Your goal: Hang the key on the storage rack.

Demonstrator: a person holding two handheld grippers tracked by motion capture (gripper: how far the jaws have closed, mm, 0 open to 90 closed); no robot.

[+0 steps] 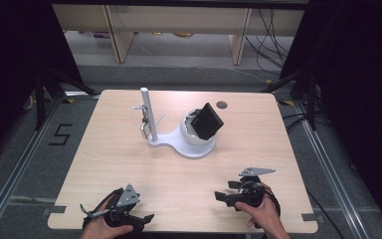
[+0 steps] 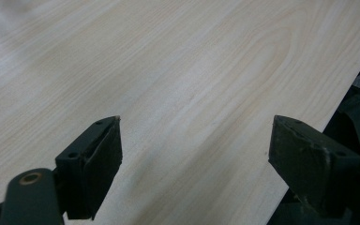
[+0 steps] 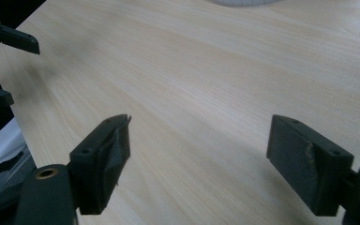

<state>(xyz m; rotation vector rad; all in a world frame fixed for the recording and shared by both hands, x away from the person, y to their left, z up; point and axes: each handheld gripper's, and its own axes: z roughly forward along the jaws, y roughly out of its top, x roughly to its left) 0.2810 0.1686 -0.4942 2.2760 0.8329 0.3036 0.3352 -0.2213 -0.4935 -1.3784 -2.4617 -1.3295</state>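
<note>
One black box point(image 1: 207, 120) tilted in white holder point(image 1: 194, 144)

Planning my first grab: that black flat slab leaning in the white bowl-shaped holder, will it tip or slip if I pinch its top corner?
The black slab leans tilted in the white holder, apparently just resting there, so a nudge would probably shift it. It looks flat and rigid, so unlikely to flex. Its faces look smooth, so a corner pinch might slip; gripping across an edge seems safer.

Occlusions / cut-offs
White stand base point(image 3: 243, 2) clipped by right gripper view's top edge; both forearms cut at high view's bottom; small metal bits on the post point(image 1: 144, 122) too small to tell; black block point(image 1: 207, 121) hides the bowl's inside.
</note>
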